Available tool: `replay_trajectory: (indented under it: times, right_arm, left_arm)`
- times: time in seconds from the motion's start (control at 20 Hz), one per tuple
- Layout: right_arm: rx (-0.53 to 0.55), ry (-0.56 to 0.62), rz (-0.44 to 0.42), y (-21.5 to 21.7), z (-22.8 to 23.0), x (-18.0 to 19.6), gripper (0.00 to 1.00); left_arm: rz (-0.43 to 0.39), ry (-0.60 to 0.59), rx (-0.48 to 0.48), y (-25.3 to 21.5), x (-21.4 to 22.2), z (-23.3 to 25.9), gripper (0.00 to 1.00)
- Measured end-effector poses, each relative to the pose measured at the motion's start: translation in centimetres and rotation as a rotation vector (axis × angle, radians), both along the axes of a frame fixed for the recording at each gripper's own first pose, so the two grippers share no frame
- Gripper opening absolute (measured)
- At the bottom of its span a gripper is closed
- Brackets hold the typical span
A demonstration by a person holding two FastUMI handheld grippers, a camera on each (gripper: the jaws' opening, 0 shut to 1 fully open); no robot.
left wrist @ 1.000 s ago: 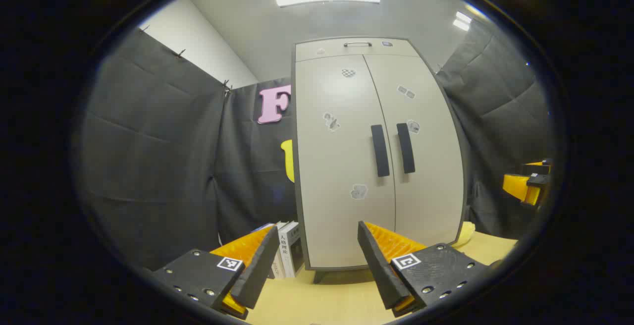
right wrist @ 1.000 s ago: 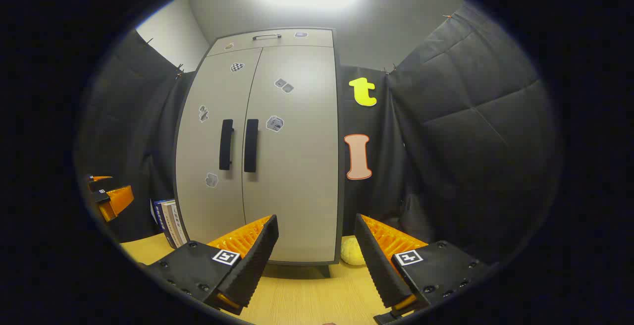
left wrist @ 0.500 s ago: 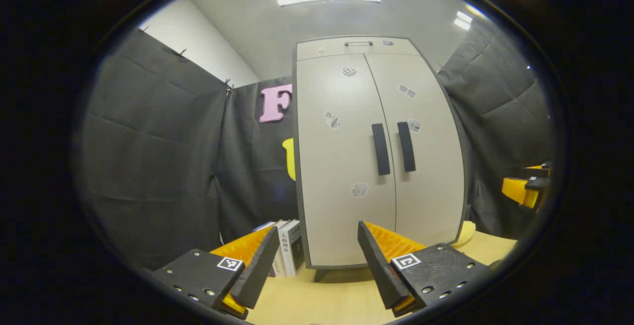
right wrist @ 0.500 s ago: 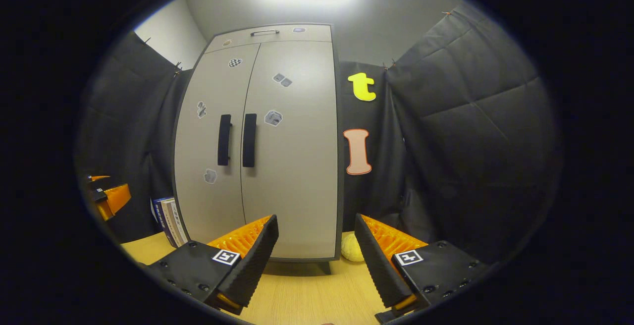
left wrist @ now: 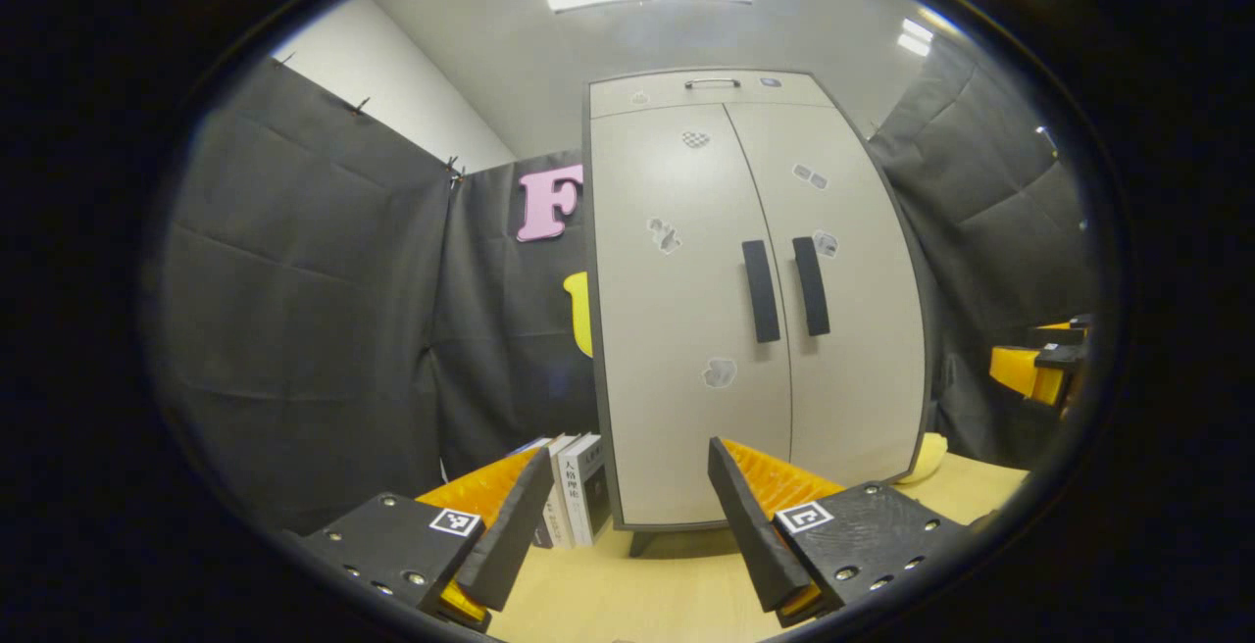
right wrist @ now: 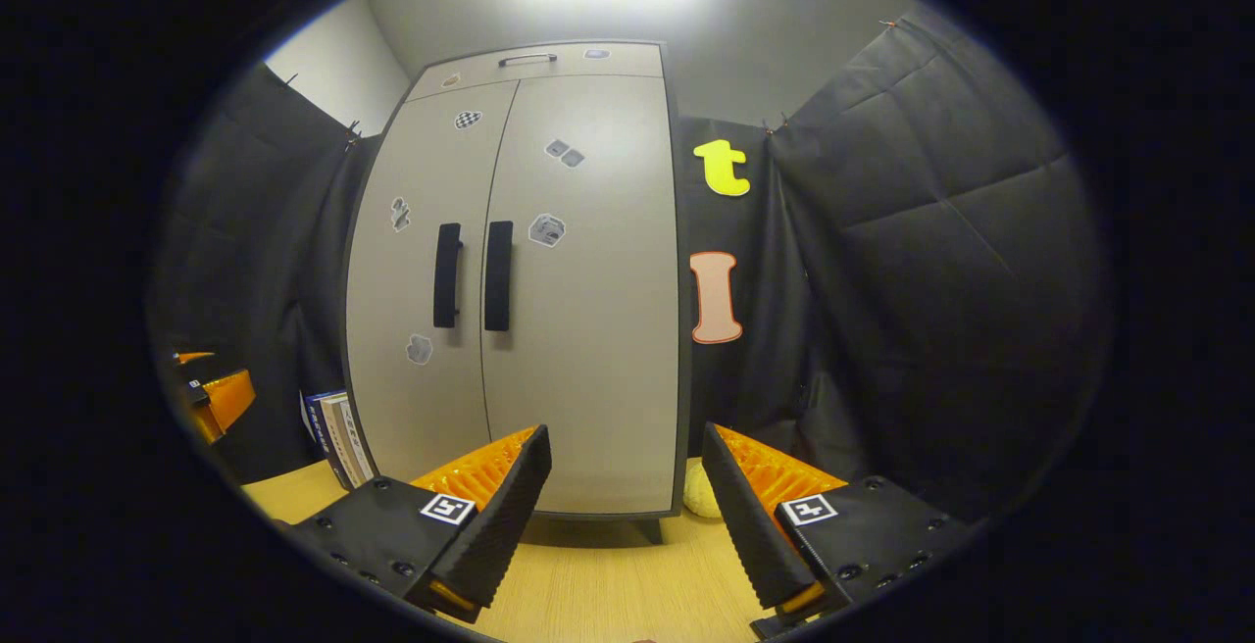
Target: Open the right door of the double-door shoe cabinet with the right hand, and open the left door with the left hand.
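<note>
The shoe cabinet (left wrist: pixel 755 310) stood upright on the light wooden desk (left wrist: pixel 677 594), backed against the black cloth wall, and both doors were shut flat. The left door (left wrist: pixel 677 329) and right door (left wrist: pixel 853 329) met at a centre seam, with the left handle (left wrist: pixel 761 291) and right handle (left wrist: pixel 811 272) standing side by side as two dark vertical bars, a few small stickers dotted across the panels. Above the doors ran a drawer (left wrist: pixel 711 90) with a slim metal pull.

The left gripper (left wrist: pixel 623 511) hung low over the desk in front of the cabinet, fingers spread wide with nothing between them, well short of the doors. In the right gripper view, the right gripper (right wrist: pixel 627 501) sat the same way: parted, empty, apart from the cabinet and pointing toward its right edge. That gripper also showed at the far right of the left gripper view, off to the cabinet's side.

A few books (left wrist: pixel 574 501) stood upright just beside the cabinet's left wall. A pale yellow soft object (right wrist: pixel 698 494) lay on the desk at the cabinet's right foot, partly hidden.
</note>
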State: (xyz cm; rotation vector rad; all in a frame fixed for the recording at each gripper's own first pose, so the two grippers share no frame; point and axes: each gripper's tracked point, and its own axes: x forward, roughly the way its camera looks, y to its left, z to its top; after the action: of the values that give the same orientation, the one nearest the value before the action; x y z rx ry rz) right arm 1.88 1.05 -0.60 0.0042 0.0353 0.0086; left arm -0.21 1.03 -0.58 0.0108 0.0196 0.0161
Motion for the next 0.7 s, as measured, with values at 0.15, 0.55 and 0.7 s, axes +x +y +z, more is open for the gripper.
replay_trajectory:
  times: [0.15,0.55,0.7]
  right_arm:
    - [-0.011,-0.008,0.018,0.7,0.7,1.1,0.97]
    - [-0.006,-0.065,0.063,2.7,3.7,5.0,0.97]
    - [0.000,-0.089,0.087,3.9,5.0,6.3,0.97]
  left_arm:
    - [0.008,0.008,0.002,0.4,-0.1,-0.4,0.93]
    - [0.060,0.040,-0.007,2.9,-0.8,-1.7,0.94]
    - [0.087,0.044,0.006,4.0,-1.4,-1.9,0.94]
